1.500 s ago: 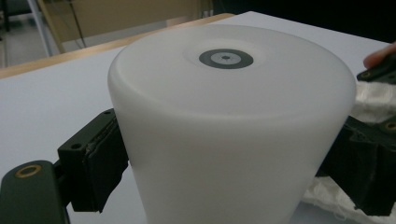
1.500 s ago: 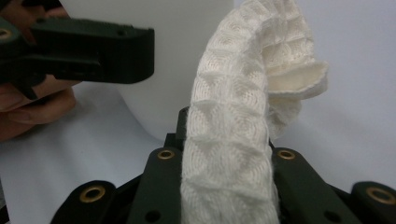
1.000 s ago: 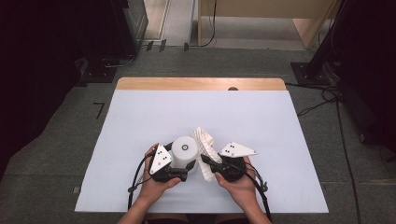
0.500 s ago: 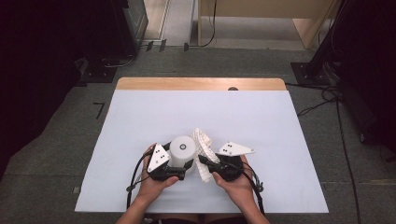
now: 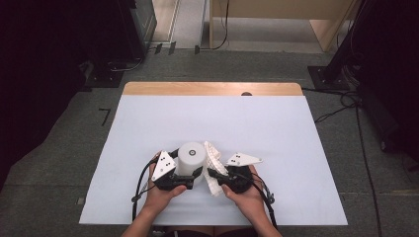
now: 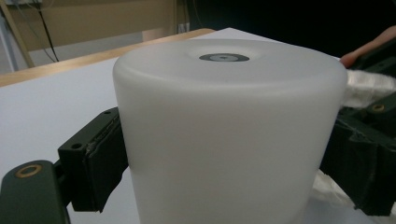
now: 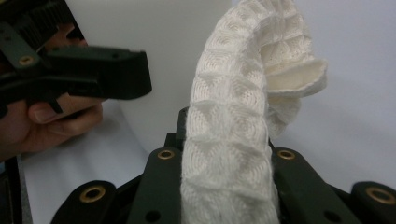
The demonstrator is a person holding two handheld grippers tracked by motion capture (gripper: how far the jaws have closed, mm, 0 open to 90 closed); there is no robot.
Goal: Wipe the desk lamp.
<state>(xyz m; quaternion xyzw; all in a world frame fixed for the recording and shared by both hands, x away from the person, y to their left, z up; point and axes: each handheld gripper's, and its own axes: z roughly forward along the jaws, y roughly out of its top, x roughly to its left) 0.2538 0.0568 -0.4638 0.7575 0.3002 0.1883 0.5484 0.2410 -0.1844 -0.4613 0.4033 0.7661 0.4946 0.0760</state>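
In the high view, low and just left of centre, we see the frosted white plastic cylinder with a small grey disc on its top standing upright on the pale blue tabletop. The left gripper comes at it from the lower left of the frame, and its fingers are clamped on the cylinder's wall. In the left gripper view one black finger pad presses the wall at lower left, and the other sits against the right flank.

Immediately to the right of the cylinder in the high view hangs the white waffle-textured cloth strip. Its long axis runs from the upper part of the cylinder's right side down towards the lower centre of the frame. The right gripper holds this strip with its fingers pinched together on it. In the right gripper view the cloth rises from between the black fingers at bottom centre and curls over at the upper right. The cylinder wall fills the pale ground behind it at upper left.

The relation that governs the coming move, as we judge it, is that the cloth lies just beside the cylinder's right flank. We cannot quite tell from the high view whether the two touch. The right hand is the nearer to the cloth, and the left hand is the nearer to the cylinder.
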